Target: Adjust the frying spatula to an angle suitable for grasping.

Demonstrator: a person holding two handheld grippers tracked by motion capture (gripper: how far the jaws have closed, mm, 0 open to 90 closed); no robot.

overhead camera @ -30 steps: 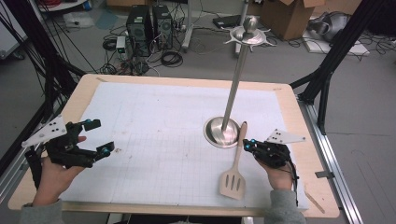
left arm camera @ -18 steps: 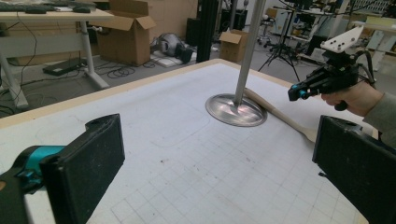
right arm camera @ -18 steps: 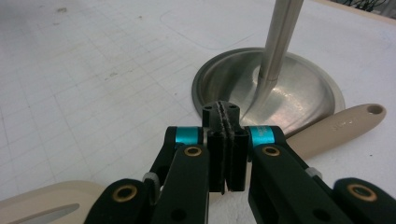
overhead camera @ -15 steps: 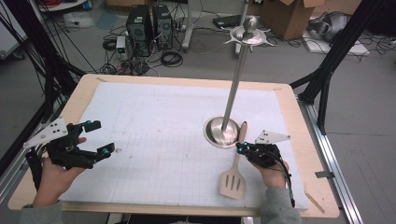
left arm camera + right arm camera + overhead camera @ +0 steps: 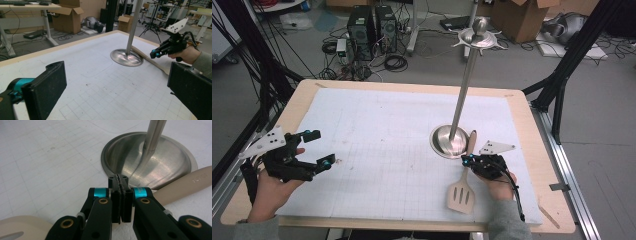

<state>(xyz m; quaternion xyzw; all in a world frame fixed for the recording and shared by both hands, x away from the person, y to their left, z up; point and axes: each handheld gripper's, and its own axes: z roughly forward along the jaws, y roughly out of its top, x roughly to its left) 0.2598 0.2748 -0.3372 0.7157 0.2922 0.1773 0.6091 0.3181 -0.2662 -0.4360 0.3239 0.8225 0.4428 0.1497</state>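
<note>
White gridded paper covers your wooden desk (image 5: 557, 210), with a steel stand (image 5: 451, 141) at about 3 o'clock from the desk's centre, cardboard boxes and cables on the floor beyond. Your right gripper (image 5: 468, 161), jaws pressed together with nothing between them, hovers just over the handle of the beige spatula (image 5: 462, 195), which lies at 5 o'clock of the stand's base, its handle tip touching that base. Your left gripper (image 5: 318, 148) sits at 9 o'clock near the desk's edge, jaws wide apart and empty.
</note>
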